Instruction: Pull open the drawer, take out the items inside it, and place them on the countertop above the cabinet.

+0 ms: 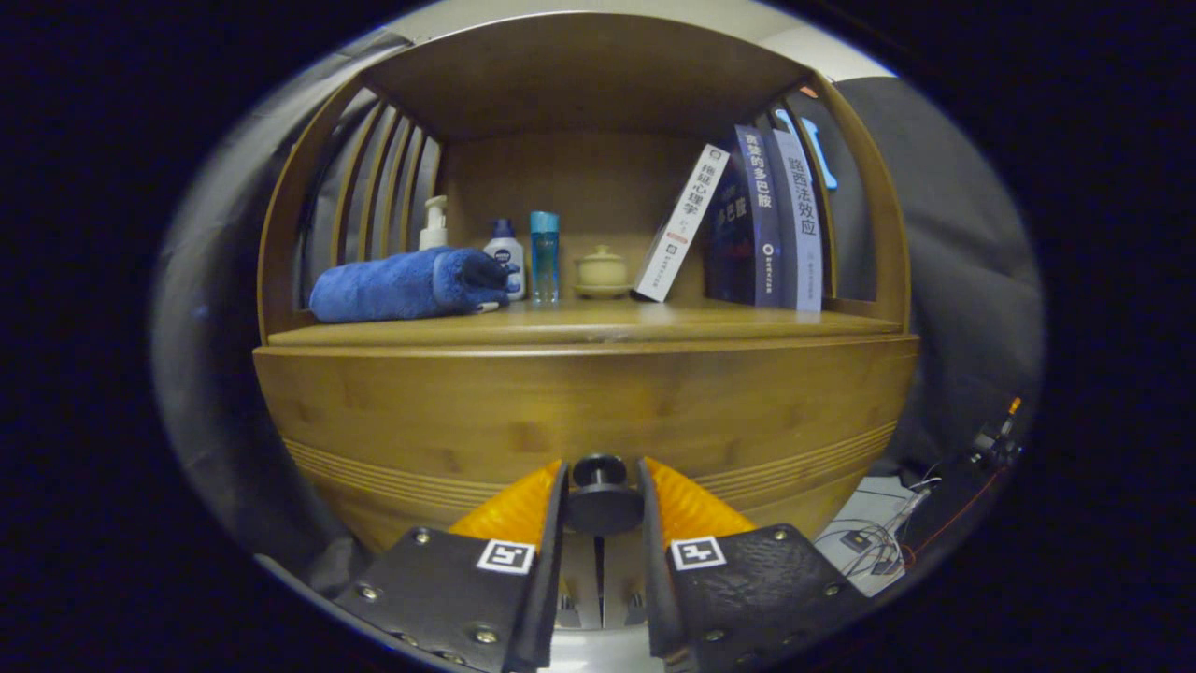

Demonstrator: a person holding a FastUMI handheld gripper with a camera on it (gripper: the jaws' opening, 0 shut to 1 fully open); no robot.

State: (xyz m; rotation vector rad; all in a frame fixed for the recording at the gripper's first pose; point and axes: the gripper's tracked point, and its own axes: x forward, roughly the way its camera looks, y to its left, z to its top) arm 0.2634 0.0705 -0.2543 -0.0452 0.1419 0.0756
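Note:
A wooden cabinet fills the view, its drawer front (579,411) shut below the countertop (598,325). A round black knob (601,495) sticks out low on the drawer front. My gripper (603,495) has both fingers pressed against the knob's sides, one left and one right. The drawer's inside is hidden.
On the countertop lie a rolled blue towel (402,283), a white pump bottle (433,224), a small white bottle (505,257), a blue bottle (545,254), a cream lidded pot (601,271) and leaning books (747,220). Cables (888,533) lie on the floor at the right.

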